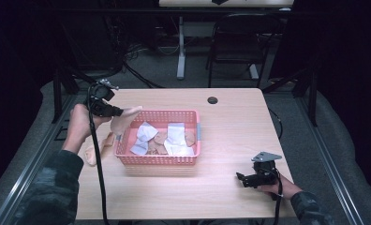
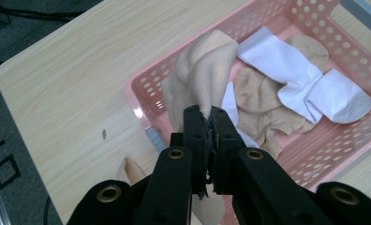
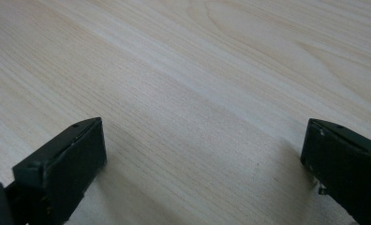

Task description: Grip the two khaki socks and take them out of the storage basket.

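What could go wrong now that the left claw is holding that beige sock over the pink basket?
1. The left claw pinches only a small fold of the beige fabric sock, so the sock might slip out and fall.
2. The sock hangs over the rim of the pink perforated plastic basket; dropped now, it might drape over the edge.
3. More beige socks lie on the light wooden table near the trailing cable, which could drag them.

Beige sock (image 2: 200, 75), limp and hanging, pinched at one edge, above the pink basket's (image 2: 141, 101) near-left corner.
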Demonstrator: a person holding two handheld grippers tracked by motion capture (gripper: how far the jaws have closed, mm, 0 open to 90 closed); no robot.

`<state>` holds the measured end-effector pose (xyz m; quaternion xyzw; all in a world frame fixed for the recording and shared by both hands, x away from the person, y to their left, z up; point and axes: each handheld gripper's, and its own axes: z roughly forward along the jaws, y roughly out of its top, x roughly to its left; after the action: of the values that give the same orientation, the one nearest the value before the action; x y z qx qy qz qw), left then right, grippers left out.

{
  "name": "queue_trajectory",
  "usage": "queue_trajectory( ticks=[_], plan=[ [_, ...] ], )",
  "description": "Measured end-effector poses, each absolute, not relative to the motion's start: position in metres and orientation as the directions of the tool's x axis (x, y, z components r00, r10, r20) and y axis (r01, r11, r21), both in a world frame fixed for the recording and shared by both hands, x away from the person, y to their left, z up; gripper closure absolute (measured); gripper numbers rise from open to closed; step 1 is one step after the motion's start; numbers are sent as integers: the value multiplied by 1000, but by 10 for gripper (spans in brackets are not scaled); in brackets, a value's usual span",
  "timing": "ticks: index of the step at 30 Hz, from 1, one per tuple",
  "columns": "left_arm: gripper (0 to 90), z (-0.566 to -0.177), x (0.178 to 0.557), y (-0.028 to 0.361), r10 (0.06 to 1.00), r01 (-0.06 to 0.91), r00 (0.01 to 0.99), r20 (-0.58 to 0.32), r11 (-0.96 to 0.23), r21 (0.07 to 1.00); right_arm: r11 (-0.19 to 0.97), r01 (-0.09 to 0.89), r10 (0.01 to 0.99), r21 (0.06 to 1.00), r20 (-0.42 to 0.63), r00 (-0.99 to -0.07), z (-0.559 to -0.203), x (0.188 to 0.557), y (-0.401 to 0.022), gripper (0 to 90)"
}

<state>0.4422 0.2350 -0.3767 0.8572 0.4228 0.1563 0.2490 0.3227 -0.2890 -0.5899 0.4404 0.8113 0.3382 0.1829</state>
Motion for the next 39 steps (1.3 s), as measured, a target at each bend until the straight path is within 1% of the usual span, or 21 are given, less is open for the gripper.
queue_trajectory(
  ticks=[10,18,26,39],
  plan=[
    [869,-365,437,263,835,662,545,76,-484,573,385,591,837,709,1,-547,-590,323,-289,0],
    [870,-367,434,289,867,693,491,84,-447,566,388,591,838,707,-4,-545,-590,323,-289,0],
    [870,-382,435,317,901,742,430,56,-388,547,382,590,839,711,0,-544,-590,322,-289,0],
    [869,-408,439,331,925,800,376,58,-355,483,380,592,844,711,-4,-537,-590,322,-289,0]
  ],
)
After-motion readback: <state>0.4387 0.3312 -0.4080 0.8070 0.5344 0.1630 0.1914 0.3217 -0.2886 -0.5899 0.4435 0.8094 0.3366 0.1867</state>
